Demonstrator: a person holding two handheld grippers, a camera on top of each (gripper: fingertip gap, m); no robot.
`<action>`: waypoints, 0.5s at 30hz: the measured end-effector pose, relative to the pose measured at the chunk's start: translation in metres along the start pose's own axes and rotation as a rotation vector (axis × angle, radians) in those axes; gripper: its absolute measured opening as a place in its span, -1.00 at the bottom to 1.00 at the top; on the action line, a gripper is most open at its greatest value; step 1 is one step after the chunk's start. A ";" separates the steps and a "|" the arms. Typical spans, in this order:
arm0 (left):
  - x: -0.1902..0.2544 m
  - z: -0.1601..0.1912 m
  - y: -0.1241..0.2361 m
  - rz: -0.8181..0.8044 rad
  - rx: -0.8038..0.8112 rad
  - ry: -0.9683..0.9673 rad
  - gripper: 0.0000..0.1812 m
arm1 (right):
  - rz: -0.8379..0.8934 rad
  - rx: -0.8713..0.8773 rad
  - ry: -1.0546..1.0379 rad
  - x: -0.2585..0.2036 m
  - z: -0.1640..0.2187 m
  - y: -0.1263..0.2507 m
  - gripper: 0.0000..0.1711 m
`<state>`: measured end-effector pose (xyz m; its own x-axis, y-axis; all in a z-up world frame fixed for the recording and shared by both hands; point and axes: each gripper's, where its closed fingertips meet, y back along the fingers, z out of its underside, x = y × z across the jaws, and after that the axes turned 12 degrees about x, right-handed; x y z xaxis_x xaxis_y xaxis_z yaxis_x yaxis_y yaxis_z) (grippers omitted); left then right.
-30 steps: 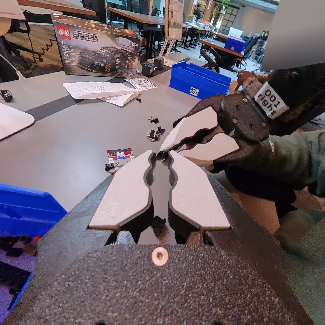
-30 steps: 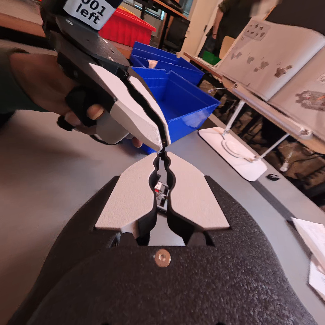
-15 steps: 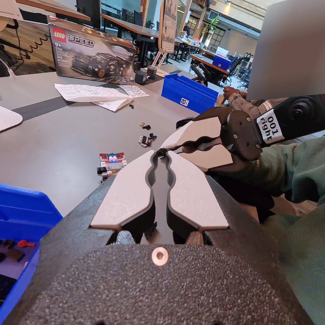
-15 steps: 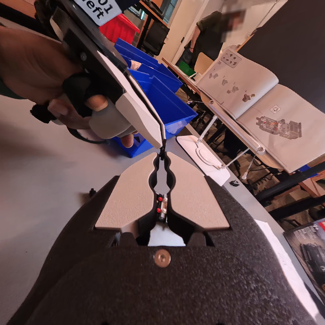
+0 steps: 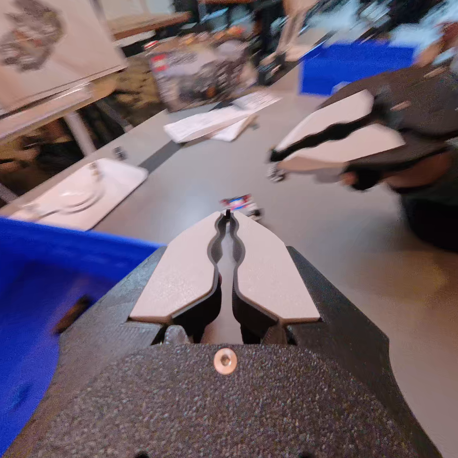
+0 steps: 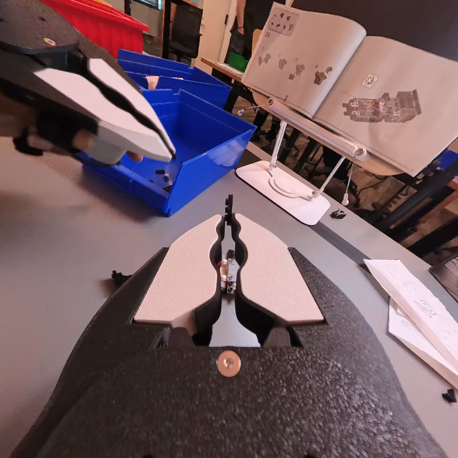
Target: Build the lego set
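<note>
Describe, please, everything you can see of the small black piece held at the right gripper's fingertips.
The small black piece is a thin, dark, plastic-looking strip with stepped, knobby edges. It stands roughly upright, its lower end pinched between the tips of the right gripper, its upper end poking out beyond them above the grey table. Nothing else touches it. Finer detail is too small to tell.

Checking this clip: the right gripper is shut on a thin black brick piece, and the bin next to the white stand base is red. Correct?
Not quite. The bin beside the white stand base is blue, as the right wrist view shows; a red one sits farther back. The right gripper is indeed shut on a thin black brick piece.
</note>
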<state>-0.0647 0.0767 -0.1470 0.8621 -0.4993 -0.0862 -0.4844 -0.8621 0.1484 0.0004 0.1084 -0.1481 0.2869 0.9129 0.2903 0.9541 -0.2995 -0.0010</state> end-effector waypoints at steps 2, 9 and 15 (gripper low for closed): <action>-0.036 0.014 0.009 -0.153 -0.065 -0.096 -0.96 | -0.010 -0.008 -0.006 0.000 0.003 -0.001 -0.94; -0.069 0.076 0.014 -0.234 -0.340 -0.114 -0.61 | -0.049 -0.032 -0.005 -0.007 0.011 -0.003 -0.94; -0.058 0.082 0.008 -0.181 -0.357 -0.163 -0.59 | -0.072 -0.040 -0.008 -0.010 0.015 -0.003 -0.94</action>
<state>-0.1311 0.0915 -0.2218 0.8801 -0.3740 -0.2923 -0.2209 -0.8677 0.4453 -0.0042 0.1046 -0.1648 0.2182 0.9348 0.2802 0.9682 -0.2434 0.0580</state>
